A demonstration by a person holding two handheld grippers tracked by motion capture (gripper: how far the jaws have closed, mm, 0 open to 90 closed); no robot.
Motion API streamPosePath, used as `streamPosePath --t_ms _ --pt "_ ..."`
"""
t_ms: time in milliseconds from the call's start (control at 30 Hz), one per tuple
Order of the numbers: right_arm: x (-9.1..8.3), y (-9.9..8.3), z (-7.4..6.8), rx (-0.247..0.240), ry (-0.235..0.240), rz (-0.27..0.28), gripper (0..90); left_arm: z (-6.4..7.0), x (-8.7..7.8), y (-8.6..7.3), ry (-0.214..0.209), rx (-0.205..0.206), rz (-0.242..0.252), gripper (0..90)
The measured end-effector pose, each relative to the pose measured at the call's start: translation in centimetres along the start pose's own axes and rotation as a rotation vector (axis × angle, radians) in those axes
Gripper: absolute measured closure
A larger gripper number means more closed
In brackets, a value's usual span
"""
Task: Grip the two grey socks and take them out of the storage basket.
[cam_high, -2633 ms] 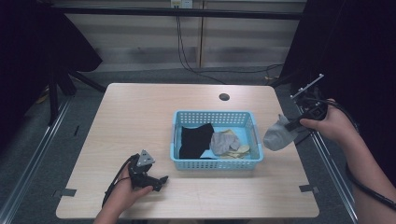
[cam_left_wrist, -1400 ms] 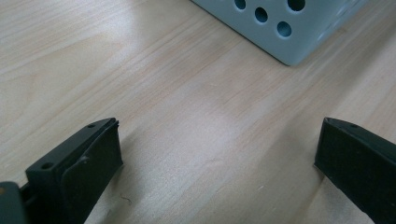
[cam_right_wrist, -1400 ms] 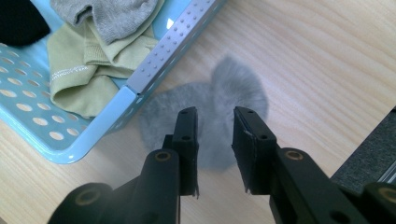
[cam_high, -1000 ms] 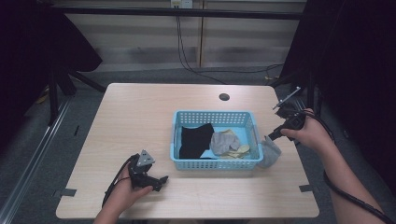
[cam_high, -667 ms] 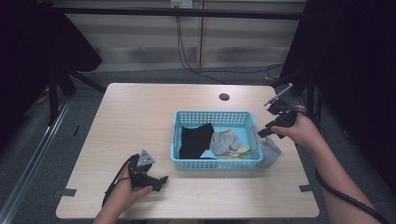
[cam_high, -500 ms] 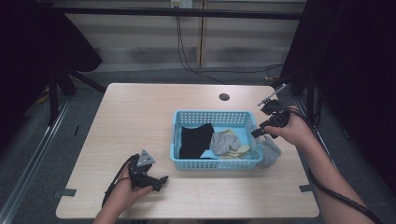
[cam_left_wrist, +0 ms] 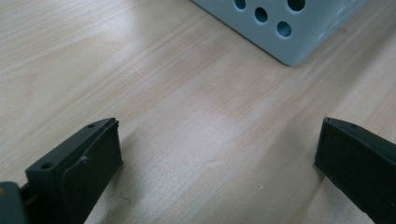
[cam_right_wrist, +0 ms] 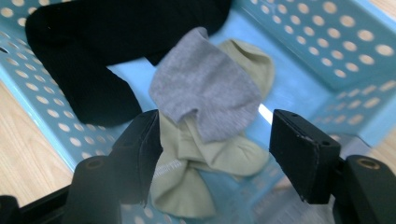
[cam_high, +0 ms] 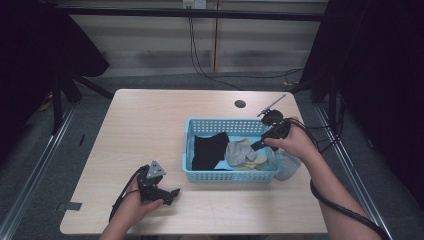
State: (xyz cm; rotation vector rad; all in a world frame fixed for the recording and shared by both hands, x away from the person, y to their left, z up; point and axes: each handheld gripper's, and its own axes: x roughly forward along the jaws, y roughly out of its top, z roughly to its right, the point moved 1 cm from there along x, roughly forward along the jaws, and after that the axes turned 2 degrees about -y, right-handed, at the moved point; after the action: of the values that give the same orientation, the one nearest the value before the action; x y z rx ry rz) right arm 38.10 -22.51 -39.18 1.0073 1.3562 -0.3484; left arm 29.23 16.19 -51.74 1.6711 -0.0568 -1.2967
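Grey sock (cam_right_wrist: 205, 91) lengthwise across pale green sock (cam_right_wrist: 201, 158), between right gripper's (cam_right_wrist: 212, 158) spread, empty jaws.

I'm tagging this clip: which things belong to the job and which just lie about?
In the job:
right hand-held gripper, open above the socks
grey sock
pale green sock
black sock
blue basket

Lying about:
left hand-held gripper, open on the table
grey sock beside basket

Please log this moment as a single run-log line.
right tool: open, above grey sock in blue basket | left tool: open, resting on table | pale green sock: under grey sock
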Motion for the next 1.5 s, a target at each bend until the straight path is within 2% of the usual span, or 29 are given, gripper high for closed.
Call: streamPosePath --t_ms 400,500,1000,1300,1500 --pt "2.7 1.0 -1.5 -0.013 0.001 -0.022 34.5 0.0 0.0 0.0 0.001 0.004 0.000 0.0" --pt "3.2 1.1 -1.6 -0.013 -0.001 -0.028 37.5 0.0 0.0 0.0 0.001 0.004 -0.001 0.0" --pt "6.7 1.3 -2.2 0.010 -0.006 -0.049 41.2 -0.1 -0.1 0.0 0.000 0.012 -0.009 0.0" --pt "7.7 1.6 -2.3 0.014 -0.021 -0.052 43.1 -0.1 -0.1 0.0 -0.001 0.011 -0.009 0.0" --pt "8.5 1.7 -2.4 0.011 -0.015 -0.050 42.0 -0.1 -0.1 0.0 0.000 0.012 -0.010 0.0"
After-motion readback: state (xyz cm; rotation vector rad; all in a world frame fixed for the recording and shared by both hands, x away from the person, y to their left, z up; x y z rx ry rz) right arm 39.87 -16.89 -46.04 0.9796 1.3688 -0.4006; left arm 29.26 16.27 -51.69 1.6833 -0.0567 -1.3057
